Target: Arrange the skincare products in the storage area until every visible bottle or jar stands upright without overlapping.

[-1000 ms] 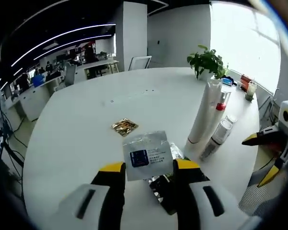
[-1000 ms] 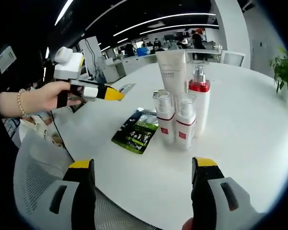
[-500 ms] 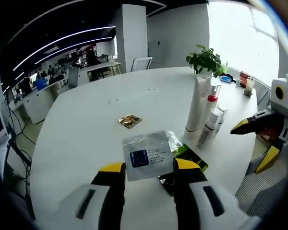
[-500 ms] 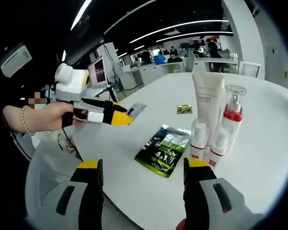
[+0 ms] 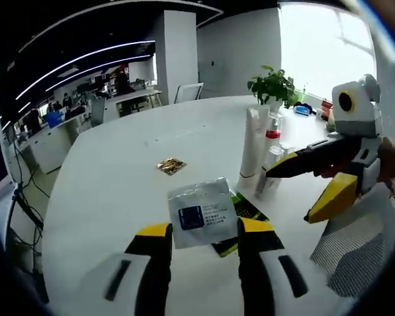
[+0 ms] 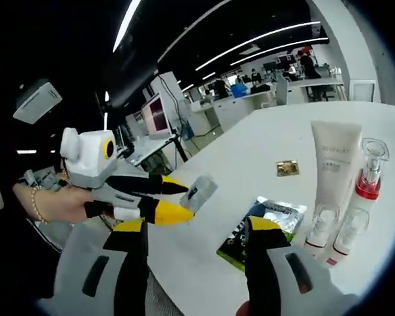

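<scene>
left tongs (image 5: 201,232): clamped on silver sachet (image 5: 201,212), raised above desk (image 5: 112,197) | right tongs (image 6: 192,227): spread wide, empty | tube (image 6: 331,166) and 3 bottles (image 6: 363,176) upright ahead-right of right tongs | sachet looks light, floppy, slick; grip its flat edge

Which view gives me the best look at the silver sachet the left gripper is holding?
The left gripper view: the silver sachet faces the camera flat, blue label readable, pinched between the left gripper jaws. The right gripper view shows the sachet small and edge-on at that gripper's tips.
</scene>
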`<state>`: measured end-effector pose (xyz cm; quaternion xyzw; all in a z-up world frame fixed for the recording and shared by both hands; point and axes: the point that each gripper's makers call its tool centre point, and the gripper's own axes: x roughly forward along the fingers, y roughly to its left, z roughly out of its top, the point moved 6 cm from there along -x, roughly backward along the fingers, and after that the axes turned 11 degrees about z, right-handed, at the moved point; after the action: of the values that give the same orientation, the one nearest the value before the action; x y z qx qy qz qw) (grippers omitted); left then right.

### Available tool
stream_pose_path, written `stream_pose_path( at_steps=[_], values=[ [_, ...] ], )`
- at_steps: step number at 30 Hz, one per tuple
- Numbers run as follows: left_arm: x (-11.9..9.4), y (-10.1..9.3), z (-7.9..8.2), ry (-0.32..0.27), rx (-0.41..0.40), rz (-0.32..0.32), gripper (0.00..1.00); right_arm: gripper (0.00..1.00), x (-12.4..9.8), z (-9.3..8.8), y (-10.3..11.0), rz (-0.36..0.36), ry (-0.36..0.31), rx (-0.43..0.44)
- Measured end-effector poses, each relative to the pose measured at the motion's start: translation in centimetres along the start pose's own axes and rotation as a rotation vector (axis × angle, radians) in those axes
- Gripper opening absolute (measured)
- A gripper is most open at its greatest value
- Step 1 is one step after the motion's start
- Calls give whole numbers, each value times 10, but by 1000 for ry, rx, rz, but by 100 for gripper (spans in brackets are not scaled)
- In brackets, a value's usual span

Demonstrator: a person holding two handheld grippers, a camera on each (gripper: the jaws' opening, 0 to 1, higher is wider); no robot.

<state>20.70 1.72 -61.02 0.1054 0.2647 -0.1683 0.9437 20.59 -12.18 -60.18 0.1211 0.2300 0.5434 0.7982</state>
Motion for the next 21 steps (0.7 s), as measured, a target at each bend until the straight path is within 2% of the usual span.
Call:
stream_pose_path(
  at_steps=[6,9,15,21],
  values=[
    [-10,-4,-2,-6,8,-2,39,48,14,1,-1,24,-36,62],
    [-16,-9,-1,-12,15,-8,39,39,19,3,0,57,-99,120],
    [-23,-11,-1,-22,14,-15,39,31,22,3,-4,48,-108,163],
    [-26,-11,3,-32,17,-22,39,16,26,4,-2,68,-116,185]
  ],
)
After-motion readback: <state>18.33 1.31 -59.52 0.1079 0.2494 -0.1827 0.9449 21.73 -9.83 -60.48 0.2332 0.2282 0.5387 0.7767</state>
